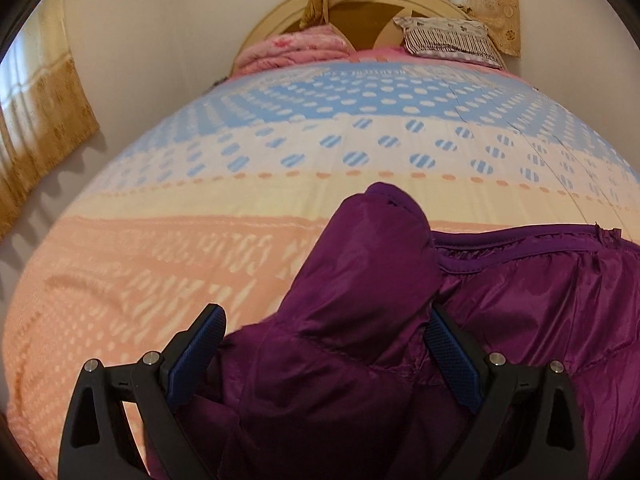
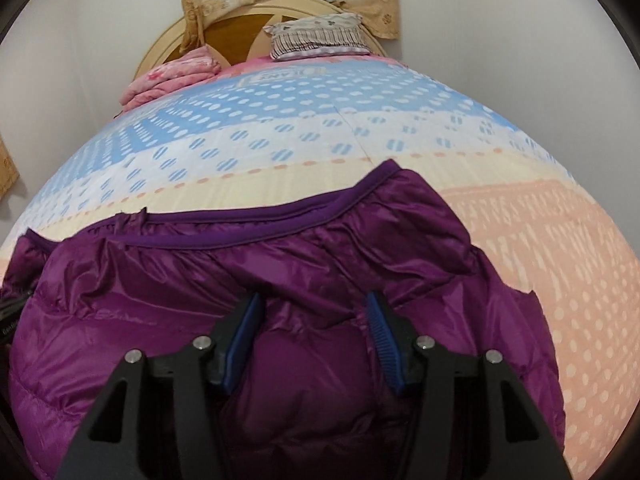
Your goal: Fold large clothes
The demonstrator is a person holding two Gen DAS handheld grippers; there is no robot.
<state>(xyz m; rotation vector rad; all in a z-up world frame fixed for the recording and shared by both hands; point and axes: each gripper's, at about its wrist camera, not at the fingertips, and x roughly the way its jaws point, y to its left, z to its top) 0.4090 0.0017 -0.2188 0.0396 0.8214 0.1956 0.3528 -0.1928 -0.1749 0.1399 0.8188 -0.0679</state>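
Observation:
A purple puffy jacket (image 2: 304, 264) lies spread on the bed, its banded hem (image 2: 256, 220) toward the headboard. My right gripper (image 2: 314, 332) is over the middle of the jacket, and a puffy fold bulges between its blue pads (image 2: 240, 344), which press on it from both sides. My left gripper (image 1: 326, 356) stands wide open over the jacket's left side. A sleeve (image 1: 372, 264) runs forward between its fingers, with the blue pads (image 1: 196, 360) showing bare. The cuff end (image 1: 386, 196) points toward the headboard.
The bed has a peach, cream and blue dotted cover (image 1: 200, 208). A folded pink blanket (image 2: 176, 76) and a striped pillow (image 2: 320, 36) lie by the rounded wooden headboard (image 1: 360, 12). Curtains (image 1: 36, 120) hang at the left wall and behind the headboard.

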